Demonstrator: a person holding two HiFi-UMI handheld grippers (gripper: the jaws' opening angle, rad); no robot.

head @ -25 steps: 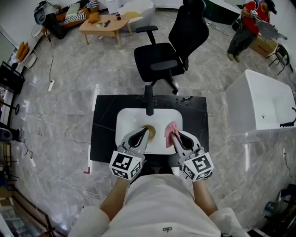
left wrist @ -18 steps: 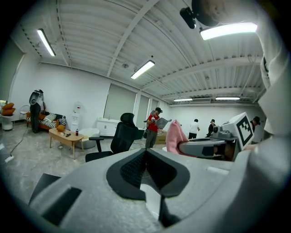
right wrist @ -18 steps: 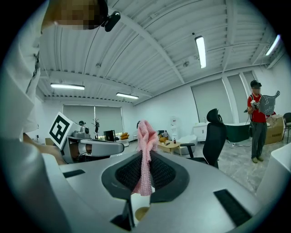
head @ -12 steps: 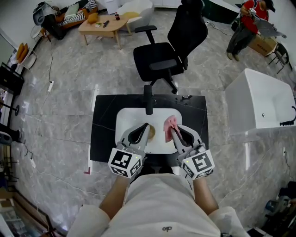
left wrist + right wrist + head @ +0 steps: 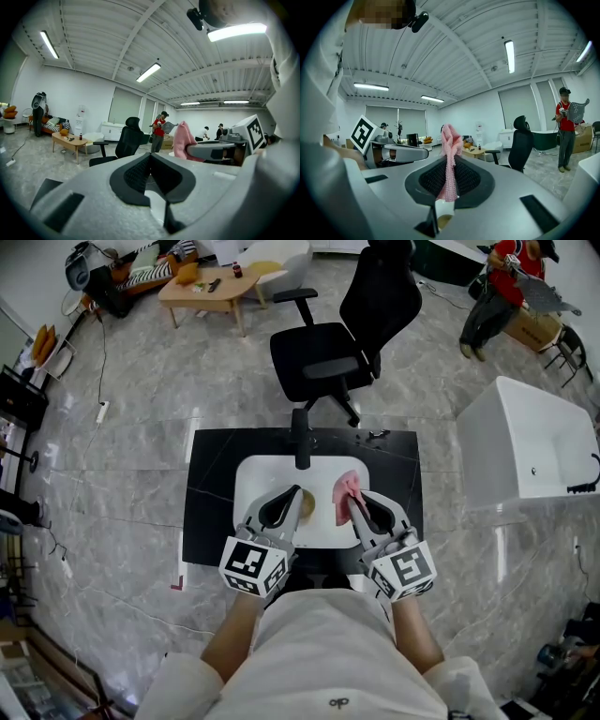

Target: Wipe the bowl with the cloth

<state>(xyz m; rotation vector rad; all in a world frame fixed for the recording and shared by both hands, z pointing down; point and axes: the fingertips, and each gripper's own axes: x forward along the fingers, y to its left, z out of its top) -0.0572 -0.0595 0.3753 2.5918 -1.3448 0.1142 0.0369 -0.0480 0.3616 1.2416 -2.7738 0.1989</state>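
A white sink (image 5: 251, 486) is set in a black counter. In it lies a tan bowl (image 5: 307, 506), mostly hidden by my left gripper (image 5: 295, 492). That gripper hovers over the sink with its jaws shut and nothing between them, as the left gripper view (image 5: 150, 155) shows. My right gripper (image 5: 350, 504) is shut on a pink cloth (image 5: 344, 489), which sticks up past its tips in the right gripper view (image 5: 451, 140). The two grippers are held level, side by side and apart. The cloth (image 5: 183, 138) does not touch the bowl.
A black faucet (image 5: 301, 440) stands at the sink's far rim. The black counter (image 5: 211, 493) surrounds the sink. Beyond it are a black office chair (image 5: 347, 343), a white tub (image 5: 534, 446) at the right, a wooden table (image 5: 208, 287) and a person in red (image 5: 506, 287).
Both grippers have shifted slightly forward over the sink, the cloth with the right one. Neither grip has changed.
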